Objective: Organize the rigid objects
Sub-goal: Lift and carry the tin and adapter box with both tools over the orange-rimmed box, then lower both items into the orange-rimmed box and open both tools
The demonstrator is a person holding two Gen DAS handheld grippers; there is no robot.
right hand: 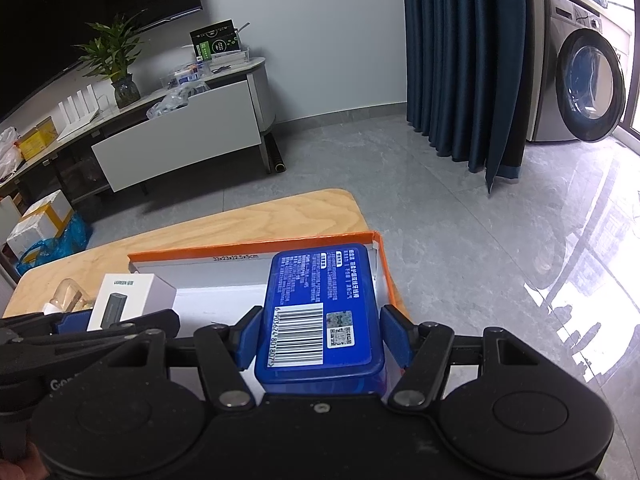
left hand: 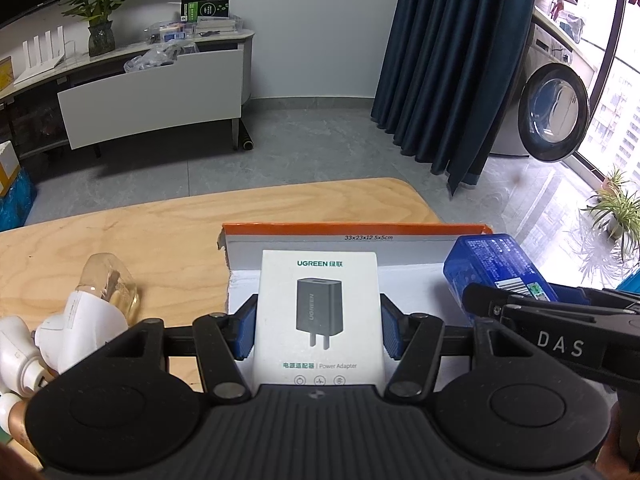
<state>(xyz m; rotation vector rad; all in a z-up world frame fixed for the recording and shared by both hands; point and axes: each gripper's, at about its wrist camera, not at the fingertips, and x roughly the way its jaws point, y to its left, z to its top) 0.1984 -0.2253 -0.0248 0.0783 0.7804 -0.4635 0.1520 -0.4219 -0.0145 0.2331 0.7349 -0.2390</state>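
Observation:
My left gripper (left hand: 319, 320) is shut on a white UGREEN power adapter box (left hand: 319, 280), blue pads pressed to both its sides. It hangs over the left part of an open cardboard box with an orange rim (left hand: 344, 229). My right gripper (right hand: 322, 332) is shut on a blue plastic case with a barcode label (right hand: 320, 280), over the right part of the same cardboard box (right hand: 240, 249). Each view catches the other gripper at its edge: the right gripper (left hand: 560, 320) with the blue case (left hand: 496, 264), the left gripper (right hand: 100, 328) with the white box (right hand: 128, 296).
The cardboard box stands on a light wooden table (left hand: 120, 232). To its left lie a clear bottle (left hand: 108, 284) and white bottles (left hand: 16, 352). Beyond the table are grey floor, a dark curtain (left hand: 440, 80), a washing machine (left hand: 556, 116) and a low cabinet (left hand: 152, 100).

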